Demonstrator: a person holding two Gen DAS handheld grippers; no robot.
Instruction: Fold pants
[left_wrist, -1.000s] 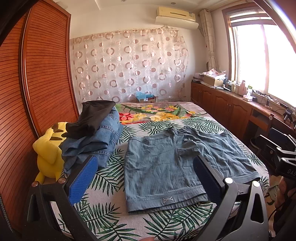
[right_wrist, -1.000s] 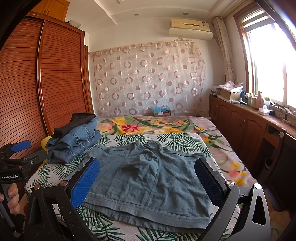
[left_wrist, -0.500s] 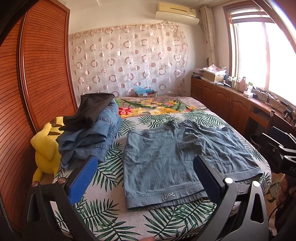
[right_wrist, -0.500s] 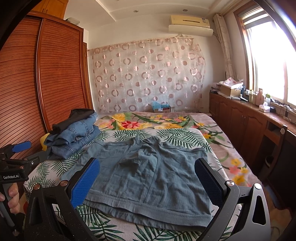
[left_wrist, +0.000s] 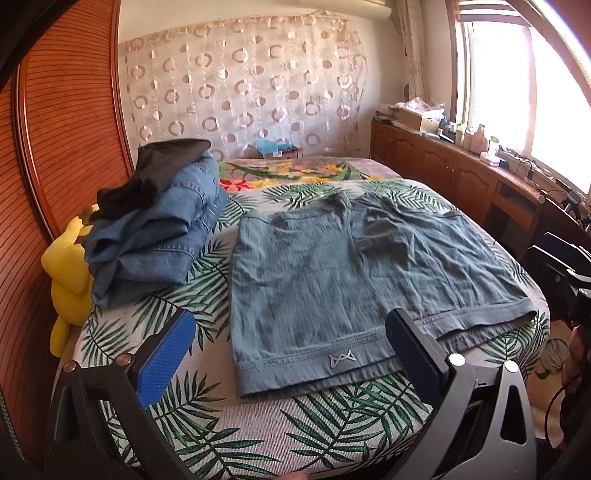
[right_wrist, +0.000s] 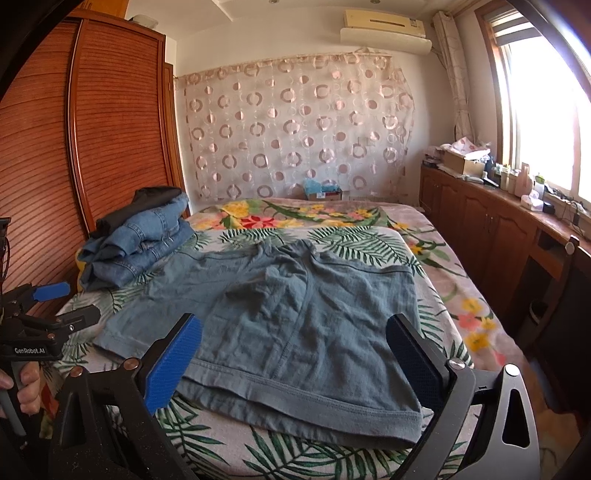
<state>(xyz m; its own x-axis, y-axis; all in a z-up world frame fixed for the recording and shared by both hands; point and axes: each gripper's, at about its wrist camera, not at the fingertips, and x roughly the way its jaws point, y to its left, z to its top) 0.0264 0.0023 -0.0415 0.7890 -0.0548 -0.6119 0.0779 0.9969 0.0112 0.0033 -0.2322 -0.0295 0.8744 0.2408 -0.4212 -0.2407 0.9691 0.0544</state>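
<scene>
Louvred wooden wardrobe (right_wrist: 92, 129), circle-patterned curtain (right_wrist: 295, 122), sunlit window (right_wrist: 546, 99), low wooden cabinets (right_wrist: 480, 229)

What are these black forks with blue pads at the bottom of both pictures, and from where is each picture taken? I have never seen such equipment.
There is no robot here. A person holds one two-finger gripper in each hand, and a small wide-angle camera on each gripper looks forward along its fingers. One picture comes from the left gripper, the other from the right gripper. Both are open and hold nothing.

In front lies a bed with a leaf-print cover. A pair of grey-blue shorts is spread flat on it, not yet folded. Beside them sits a pile of folded jeans with a dark garment on top, and a yellow plush toy at the bed's edge.

In the right gripper's picture, the hand holding the left gripper is visible.
</scene>
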